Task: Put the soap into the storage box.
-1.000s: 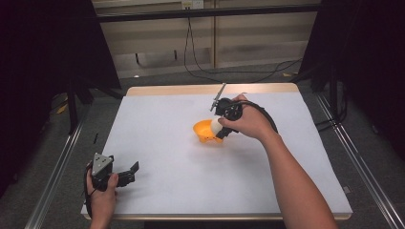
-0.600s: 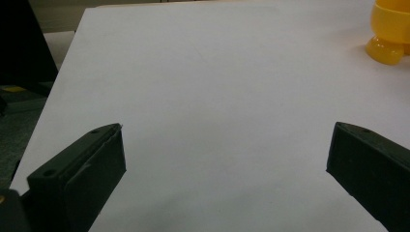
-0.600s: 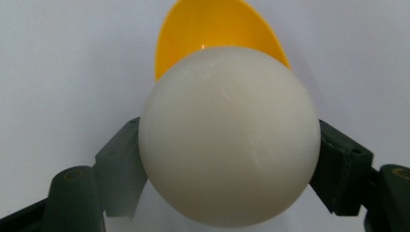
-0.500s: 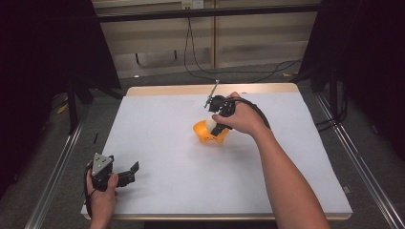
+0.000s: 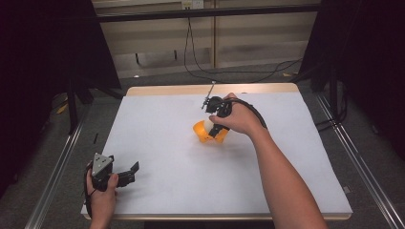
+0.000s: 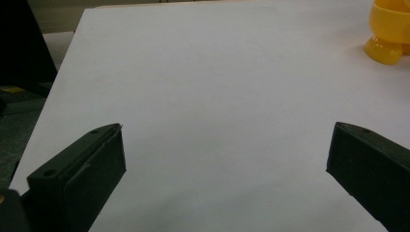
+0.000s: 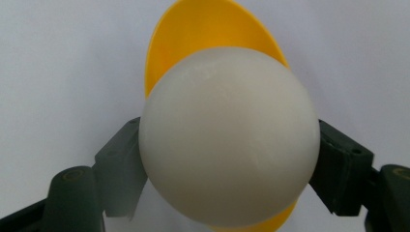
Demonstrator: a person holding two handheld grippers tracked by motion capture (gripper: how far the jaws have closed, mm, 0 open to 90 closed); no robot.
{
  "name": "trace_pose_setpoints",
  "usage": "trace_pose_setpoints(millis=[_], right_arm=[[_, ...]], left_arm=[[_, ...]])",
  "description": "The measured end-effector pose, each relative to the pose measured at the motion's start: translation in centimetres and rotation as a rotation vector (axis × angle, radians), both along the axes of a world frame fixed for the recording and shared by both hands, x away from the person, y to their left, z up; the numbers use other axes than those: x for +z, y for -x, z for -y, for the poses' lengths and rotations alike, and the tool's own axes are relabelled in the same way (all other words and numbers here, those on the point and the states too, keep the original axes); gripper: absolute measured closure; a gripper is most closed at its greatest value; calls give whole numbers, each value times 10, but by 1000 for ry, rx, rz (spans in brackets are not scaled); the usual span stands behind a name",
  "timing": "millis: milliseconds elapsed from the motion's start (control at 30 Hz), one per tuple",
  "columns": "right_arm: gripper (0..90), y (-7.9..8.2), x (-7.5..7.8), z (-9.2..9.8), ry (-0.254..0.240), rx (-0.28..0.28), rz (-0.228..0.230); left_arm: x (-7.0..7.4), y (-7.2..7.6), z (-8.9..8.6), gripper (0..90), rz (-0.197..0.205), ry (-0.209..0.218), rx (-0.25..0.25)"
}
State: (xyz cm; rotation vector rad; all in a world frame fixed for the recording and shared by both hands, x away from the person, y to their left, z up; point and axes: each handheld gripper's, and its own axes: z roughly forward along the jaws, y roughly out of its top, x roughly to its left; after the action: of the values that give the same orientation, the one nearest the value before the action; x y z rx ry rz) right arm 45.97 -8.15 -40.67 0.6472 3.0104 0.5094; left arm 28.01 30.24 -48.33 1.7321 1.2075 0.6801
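Note:
A white egg-shaped ball (image 7: 227, 135) sits clamped between the jaws of my right gripper (image 5: 210, 125), directly over a yellow egg cup (image 7: 205, 36). In the high view the ball (image 5: 208, 124) hangs just above the cup (image 5: 206, 134) near the middle of the white table (image 5: 157, 124). Whether the ball touches the cup's rim is hidden. My left gripper (image 5: 130, 172) rests at the table's front left corner, jaws wide open and empty. Its own view shows the yellow cup (image 6: 389, 31) far off at the upper right.
A black cable (image 5: 248, 106) loops from the right gripper over the hand. Metal frame rails (image 5: 55, 162) run along both sides of the table. Cables lie on the floor (image 5: 229, 71) behind the far edge.
The right gripper has tipped from slanted to pointing down over the cup, carrying the ball lower toward it. The left gripper has stayed put.

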Motion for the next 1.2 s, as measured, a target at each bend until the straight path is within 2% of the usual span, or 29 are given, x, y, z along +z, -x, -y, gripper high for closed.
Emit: trace_pose_setpoints(millis=[100,133,167,300,500,567,600,667,700,967,1200], right_arm=[[240,0,0,0,0,-4,-7],[240,1,0,-1,-8,-22,-13],[240,-1,0,0,0,2,-7],[239,-2,0,1,-7,3,-2],[242,0,11,4,-64,-31,-2],[241,0,11,4,-63,-29,0],[241,0,13,6,-47,-22,2],[241,0,13,7,-51,-20,8],[241,3,14,7,-59,-44,-3],[240,6,15,14,-50,-33,1],[230,11,16,19,-77,-56,0]], left_arm=[[0,0,0,0,-1,3,-2],[0,0,0,0,-1,1,-1],[0,0,0,0,-1,1,-1],[0,0,0,0,-1,1,-1],[0,0,0,0,-2,0,-1],[0,0,0,0,-4,-4,-3],[0,0,0,0,-1,1,-2],[0,0,0,0,-1,0,-2],[0,0,0,0,-1,0,-1],[0,0,0,0,1,0,1],[0,0,0,0,-3,-5,-1]])
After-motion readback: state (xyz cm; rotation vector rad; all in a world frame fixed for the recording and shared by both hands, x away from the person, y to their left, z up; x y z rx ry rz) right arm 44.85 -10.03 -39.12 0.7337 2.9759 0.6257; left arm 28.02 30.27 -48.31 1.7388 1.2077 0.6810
